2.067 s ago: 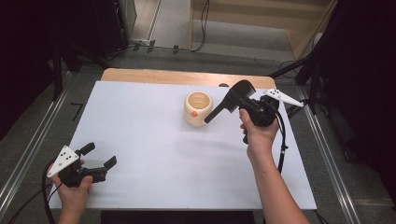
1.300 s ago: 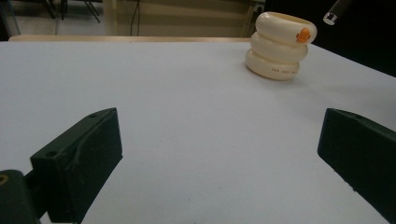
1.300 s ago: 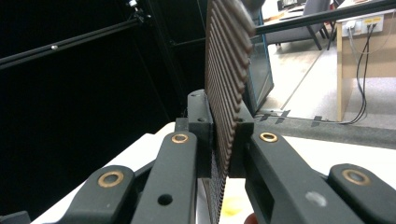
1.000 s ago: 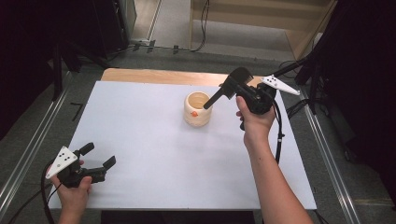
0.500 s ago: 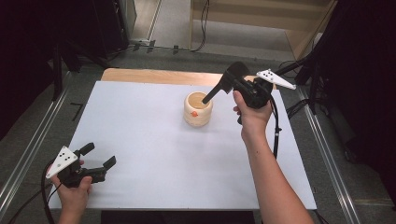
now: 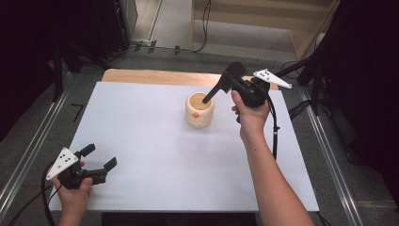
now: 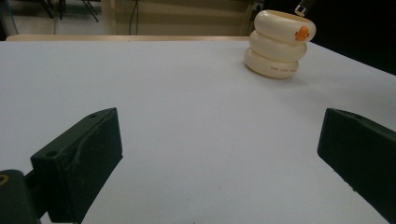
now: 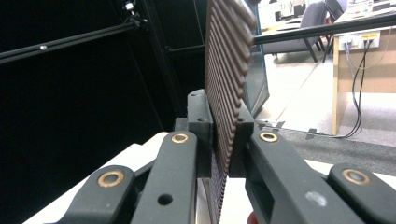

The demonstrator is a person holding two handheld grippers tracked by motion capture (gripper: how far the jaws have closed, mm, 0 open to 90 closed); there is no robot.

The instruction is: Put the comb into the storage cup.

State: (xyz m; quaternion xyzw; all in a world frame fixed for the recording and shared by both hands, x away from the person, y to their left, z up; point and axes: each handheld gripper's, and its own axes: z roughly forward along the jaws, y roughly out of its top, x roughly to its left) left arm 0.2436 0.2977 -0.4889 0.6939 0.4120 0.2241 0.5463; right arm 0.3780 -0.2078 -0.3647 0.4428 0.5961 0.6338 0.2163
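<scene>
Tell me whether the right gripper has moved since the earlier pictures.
Yes. The right gripper shifted toward the table's far edge, its tip now over the cream holder rather than beside it.

Three cameras: one overhead, one riding each gripper

High view is looking forward and down over the whole white table; left gripper view is sitting low near-left, facing the far-right cream ringed pot, shared with high view; right gripper view is pointing close along its jaws.
</scene>
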